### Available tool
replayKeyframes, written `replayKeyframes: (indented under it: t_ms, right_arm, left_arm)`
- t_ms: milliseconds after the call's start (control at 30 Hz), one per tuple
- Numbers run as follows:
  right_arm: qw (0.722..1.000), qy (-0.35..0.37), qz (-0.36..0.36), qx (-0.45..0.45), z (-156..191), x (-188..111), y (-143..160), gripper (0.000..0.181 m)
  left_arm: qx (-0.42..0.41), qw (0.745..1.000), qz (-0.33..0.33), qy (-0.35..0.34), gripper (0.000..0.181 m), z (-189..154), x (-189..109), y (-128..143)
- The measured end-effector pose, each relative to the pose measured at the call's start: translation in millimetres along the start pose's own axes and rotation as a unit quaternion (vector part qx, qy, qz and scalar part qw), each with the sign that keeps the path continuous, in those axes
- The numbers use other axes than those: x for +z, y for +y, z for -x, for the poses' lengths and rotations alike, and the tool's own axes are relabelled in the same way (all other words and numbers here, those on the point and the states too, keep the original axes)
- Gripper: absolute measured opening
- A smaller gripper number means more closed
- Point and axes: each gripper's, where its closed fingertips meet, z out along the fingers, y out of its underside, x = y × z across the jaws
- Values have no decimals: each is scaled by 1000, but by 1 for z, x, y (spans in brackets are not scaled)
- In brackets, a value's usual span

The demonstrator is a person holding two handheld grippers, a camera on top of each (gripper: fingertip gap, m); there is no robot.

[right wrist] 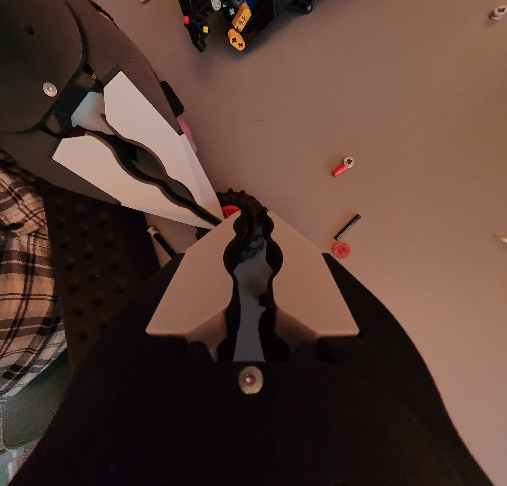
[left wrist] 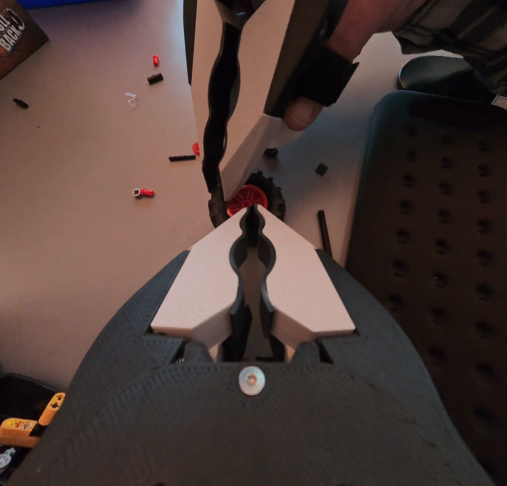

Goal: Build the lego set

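Note:
A wheel with a red hub and a black tyre stands on edge near the table's front edge. My right gripper is shut on the tyre. In the left wrist view it comes down from above. My left gripper is shut, its tips against the hub's centre. A thin black piece pokes out between the tips; I cannot tell what it is. In the right wrist view the left gripper meets the hub from the left.
Loose parts lie on the table: a red-and-grey pin, a black axle, a red round piece and another axle. A partly built model sits at the back. A dark perforated chair is beside the table edge.

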Motion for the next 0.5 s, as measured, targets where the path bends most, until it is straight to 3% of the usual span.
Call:
replayKeyframes:
  t_ms: [400,500]
  right_arm:
    - [994,70,74,-42,-6,4,2,6]
    - [997,42,57,-27,-4,1,1,7]
  left_arm:
    - [-10,1000,3,11,1,0,1,1]
    - [-4,1000,-3,7,0,0,0,1]
